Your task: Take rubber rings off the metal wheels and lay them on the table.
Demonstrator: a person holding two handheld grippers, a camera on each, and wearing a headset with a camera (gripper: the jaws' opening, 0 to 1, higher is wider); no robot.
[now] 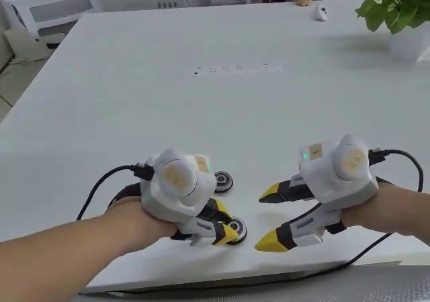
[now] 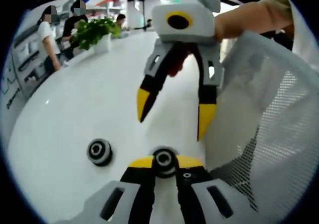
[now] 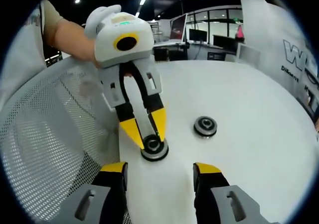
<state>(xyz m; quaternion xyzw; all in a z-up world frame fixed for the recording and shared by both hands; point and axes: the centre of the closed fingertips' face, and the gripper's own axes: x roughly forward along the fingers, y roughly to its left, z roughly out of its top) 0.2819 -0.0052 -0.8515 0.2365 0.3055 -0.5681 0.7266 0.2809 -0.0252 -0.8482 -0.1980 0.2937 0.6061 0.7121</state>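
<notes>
Two wheels on table (image 1: 201, 114). Left gripper (image 1: 227, 231) clenched on near wheel (image 3: 154, 148); right gripper (image 1: 267, 219) spread wide, empty. Far wheel (image 1: 222, 180) lies apart.

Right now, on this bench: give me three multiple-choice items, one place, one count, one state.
1. The loose black-rimmed metal wheel lies: A on the white table, untouched; B on the floor; C on a shelf.
2. Wheels in sight: A one; B two; C four.
3. The right gripper is: A open; B shut on a wheel; C shut on nothing.
Answers: 1 A, it sits alone beyond the left gripper; 2 B, one loose, plus one clamped wheel in the left gripper; 3 A, jaws apart, nothing between them.
</notes>
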